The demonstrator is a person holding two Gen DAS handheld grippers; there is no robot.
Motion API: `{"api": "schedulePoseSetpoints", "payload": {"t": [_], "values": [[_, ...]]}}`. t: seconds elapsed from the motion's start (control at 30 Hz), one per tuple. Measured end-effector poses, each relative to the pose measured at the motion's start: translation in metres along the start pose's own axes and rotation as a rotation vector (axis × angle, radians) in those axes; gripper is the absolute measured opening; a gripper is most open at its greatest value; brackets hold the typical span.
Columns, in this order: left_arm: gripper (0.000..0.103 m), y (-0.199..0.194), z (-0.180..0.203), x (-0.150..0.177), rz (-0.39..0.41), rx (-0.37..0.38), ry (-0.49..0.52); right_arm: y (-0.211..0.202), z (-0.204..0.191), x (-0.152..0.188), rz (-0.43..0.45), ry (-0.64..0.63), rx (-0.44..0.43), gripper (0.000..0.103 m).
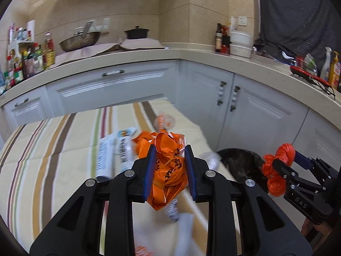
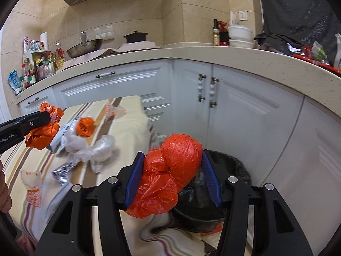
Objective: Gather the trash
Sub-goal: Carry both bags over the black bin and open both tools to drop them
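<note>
My left gripper (image 1: 168, 166) is shut on a crumpled orange printed bag (image 1: 168, 170) and holds it above the striped tablecloth (image 1: 53, 149); it also shows in the right wrist view (image 2: 42, 132). My right gripper (image 2: 172, 170) is shut on a knotted orange-red plastic bag (image 2: 172, 170), held over the black-lined trash bin (image 2: 234, 166). The bin also shows in the left wrist view (image 1: 240, 164), with the right gripper's bag (image 1: 279, 166) beside it. Loose trash lies on the table: clear plastic wads (image 2: 96, 151), a small orange bag (image 2: 84, 126), a foil wrapper (image 2: 61, 171), a white wrapper (image 2: 33, 188).
White cabinets (image 2: 234, 106) and a beige counter (image 2: 213, 53) wrap around behind the table and bin. The counter holds a wok (image 2: 84, 48), a black pot (image 2: 135, 36), bottles (image 2: 40, 64) and white bowls (image 2: 239, 34). A printed paper package (image 1: 115, 149) lies on the table.
</note>
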State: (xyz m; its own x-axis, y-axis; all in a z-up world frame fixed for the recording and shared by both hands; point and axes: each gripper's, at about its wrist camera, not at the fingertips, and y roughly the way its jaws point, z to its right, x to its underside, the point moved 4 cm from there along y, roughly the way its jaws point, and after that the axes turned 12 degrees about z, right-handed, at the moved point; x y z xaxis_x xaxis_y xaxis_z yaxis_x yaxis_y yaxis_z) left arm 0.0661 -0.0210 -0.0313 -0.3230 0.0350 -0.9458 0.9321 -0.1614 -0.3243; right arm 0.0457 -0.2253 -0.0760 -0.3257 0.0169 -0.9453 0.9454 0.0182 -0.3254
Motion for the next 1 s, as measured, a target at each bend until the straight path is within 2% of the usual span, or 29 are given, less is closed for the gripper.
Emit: {"api": "schedulePoseSetpoints", "payload": {"t": [0.13, 0.37, 0.63, 1.0], "values": [[0.026, 0.019, 0.036, -0.006, -0.003, 0.049, 0.023, 0.001, 0.026, -0.004, 0.01, 0.01, 0.04, 0.054], [0.026, 0.054, 0.087, -0.011, -0.01, 0.071, 0.072, 0.01, 0.061, -0.008, 0.018, 0.022, 0.083, 0.054], [0.026, 0.093, 0.13, -0.007, -0.053, 0.055, 0.107, 0.034, 0.094, -0.004, 0.001, 0.045, 0.094, 0.054], [0.027, 0.15, 0.163, 0.012, -0.145, 0.027, 0.135, 0.075, 0.121, 0.007, -0.029, 0.083, 0.083, 0.054]]}}
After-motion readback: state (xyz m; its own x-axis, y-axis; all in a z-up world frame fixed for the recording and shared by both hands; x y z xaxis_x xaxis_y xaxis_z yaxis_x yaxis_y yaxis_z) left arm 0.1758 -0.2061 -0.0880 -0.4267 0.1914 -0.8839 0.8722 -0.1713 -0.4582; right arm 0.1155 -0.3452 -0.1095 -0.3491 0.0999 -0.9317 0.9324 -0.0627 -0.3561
